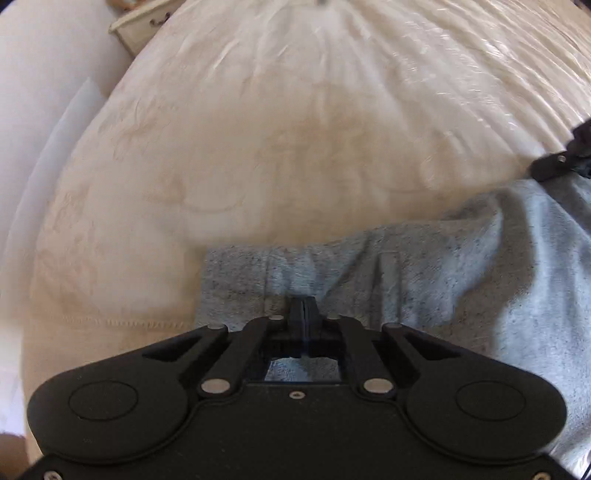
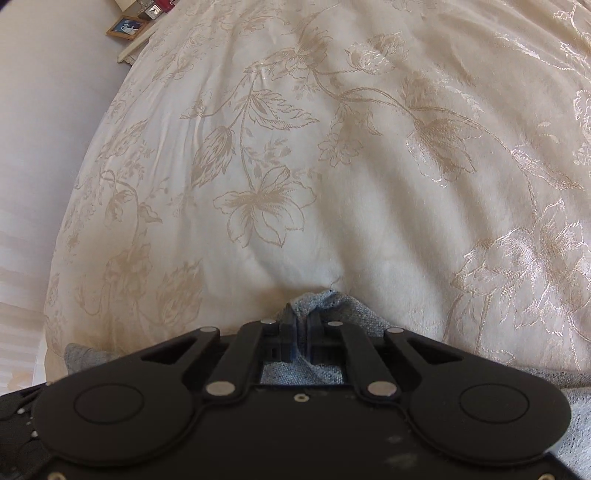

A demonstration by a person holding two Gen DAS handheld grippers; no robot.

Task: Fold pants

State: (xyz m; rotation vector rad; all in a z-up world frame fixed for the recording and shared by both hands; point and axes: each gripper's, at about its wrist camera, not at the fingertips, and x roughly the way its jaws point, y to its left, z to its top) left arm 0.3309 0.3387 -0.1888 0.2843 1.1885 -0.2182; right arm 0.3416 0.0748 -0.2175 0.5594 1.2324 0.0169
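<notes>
The grey pants (image 1: 424,266) lie on a cream bedspread. In the left wrist view they spread from the centre to the right, with the hem edge facing away. My left gripper (image 1: 303,306) is shut on the pants' near fabric. In the right wrist view my right gripper (image 2: 301,321) is shut on a bunched fold of the pants (image 2: 325,302), which rises between its fingers. The right gripper also shows at the right edge of the left wrist view (image 1: 557,162), at the pants' far corner.
The bedspread (image 2: 295,147) has a floral pattern and fills most of both views. A pale wall (image 2: 44,129) runs along the left. A small nightstand (image 2: 129,33) with a framed picture stands at the far left corner.
</notes>
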